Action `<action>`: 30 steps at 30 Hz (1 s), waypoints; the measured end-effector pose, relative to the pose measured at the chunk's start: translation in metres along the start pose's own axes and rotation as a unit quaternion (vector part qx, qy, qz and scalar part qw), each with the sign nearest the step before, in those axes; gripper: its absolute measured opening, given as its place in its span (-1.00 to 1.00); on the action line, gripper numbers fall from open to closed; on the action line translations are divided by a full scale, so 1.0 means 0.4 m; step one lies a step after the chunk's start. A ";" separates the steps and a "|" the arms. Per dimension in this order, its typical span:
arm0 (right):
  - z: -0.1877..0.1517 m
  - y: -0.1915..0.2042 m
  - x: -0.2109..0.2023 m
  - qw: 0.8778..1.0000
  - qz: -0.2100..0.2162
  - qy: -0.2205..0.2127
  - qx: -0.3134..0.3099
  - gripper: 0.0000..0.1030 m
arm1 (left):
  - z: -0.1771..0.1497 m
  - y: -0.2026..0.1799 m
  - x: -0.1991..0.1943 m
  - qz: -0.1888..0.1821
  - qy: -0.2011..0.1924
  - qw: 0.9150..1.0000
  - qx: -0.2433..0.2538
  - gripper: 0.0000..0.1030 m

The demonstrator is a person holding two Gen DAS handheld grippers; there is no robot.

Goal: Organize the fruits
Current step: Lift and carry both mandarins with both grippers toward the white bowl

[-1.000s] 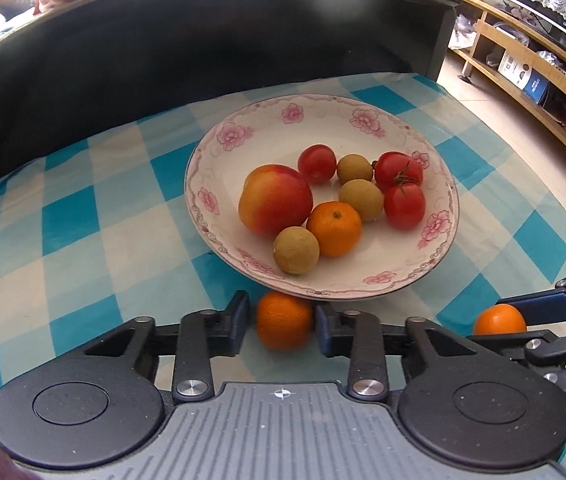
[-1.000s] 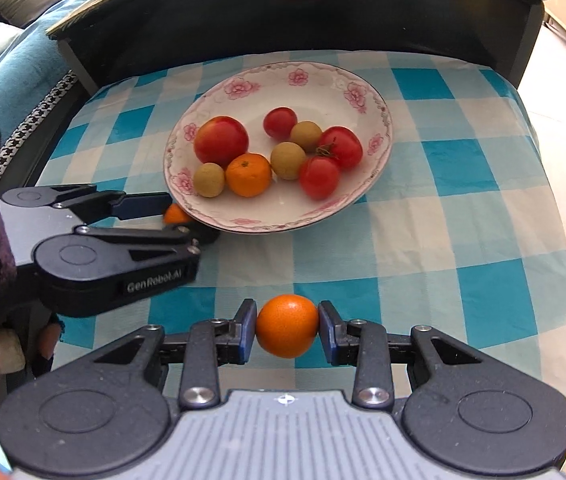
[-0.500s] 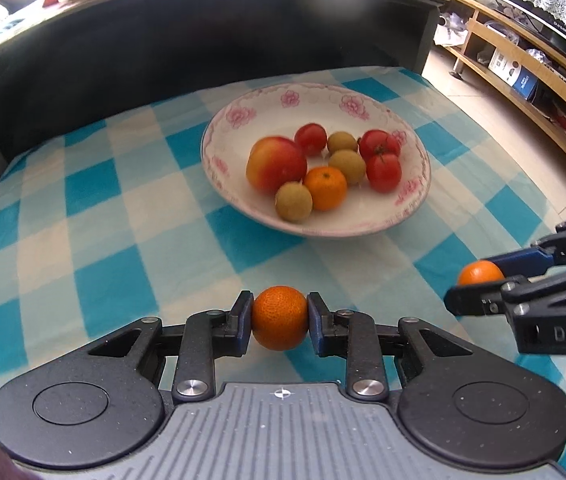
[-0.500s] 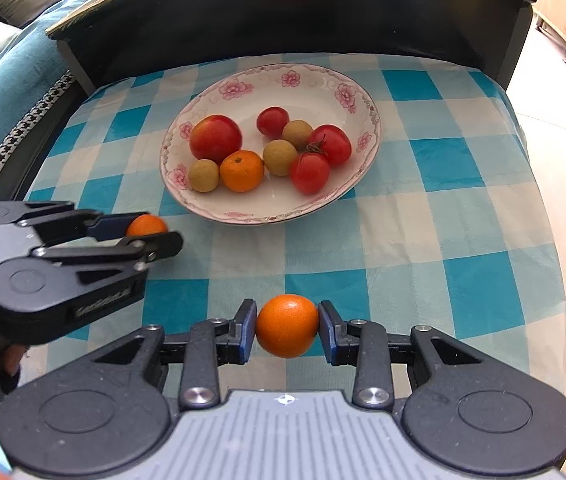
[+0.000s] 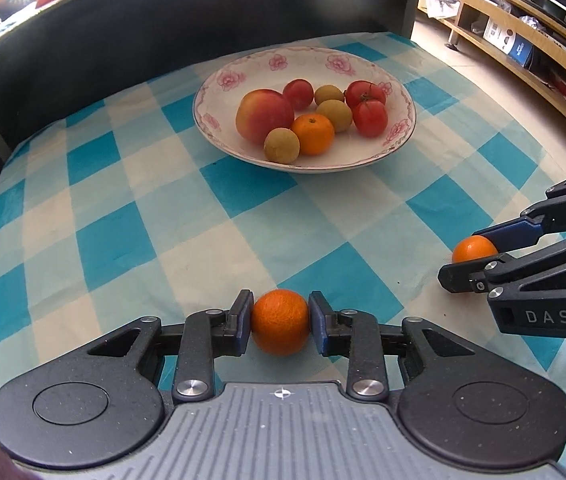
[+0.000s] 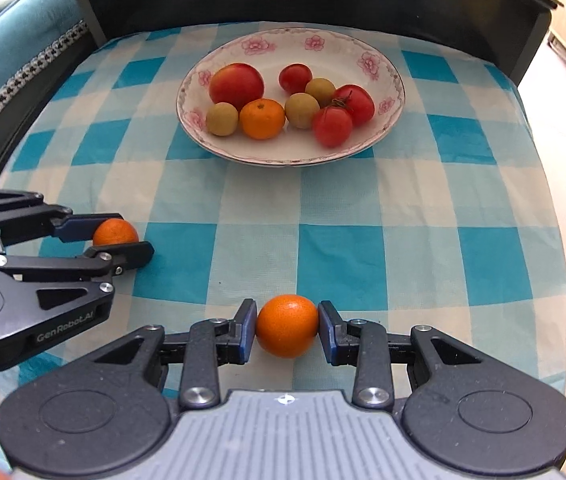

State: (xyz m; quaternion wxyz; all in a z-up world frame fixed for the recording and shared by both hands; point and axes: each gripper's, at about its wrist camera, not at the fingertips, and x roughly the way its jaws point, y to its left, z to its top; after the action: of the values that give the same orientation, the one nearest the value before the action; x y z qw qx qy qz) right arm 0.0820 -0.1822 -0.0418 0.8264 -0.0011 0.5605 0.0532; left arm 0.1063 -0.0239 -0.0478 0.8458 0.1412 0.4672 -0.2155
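Left gripper (image 5: 281, 322): its fingers have just eased apart a little around a small round orange mandarin (image 5: 280, 321), now carried back from the floral white ceramic plate (image 5: 367, 162). Right gripper (image 6: 287, 330) clenches a second mandarin (image 6: 287, 326), likewise well short of the plate.

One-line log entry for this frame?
left claw: opening, orange between | right claw: shut on orange | plate: eight fruits

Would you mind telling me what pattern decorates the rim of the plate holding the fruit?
Pink flowers on the white plate, clearest in the right wrist view.
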 end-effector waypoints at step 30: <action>-0.037 0.007 -0.019 1.000 -0.016 -0.003 -0.007 -0.34 | -0.031 -0.027 -0.030 0.003 0.005 1.000 0.023 -0.29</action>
State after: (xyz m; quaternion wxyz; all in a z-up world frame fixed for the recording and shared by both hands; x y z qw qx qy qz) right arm 0.0655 -0.1810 -0.0401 0.8287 -0.0155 0.5578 0.0435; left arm 0.0861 -0.0251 -0.0444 0.8409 0.1631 0.4656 -0.2225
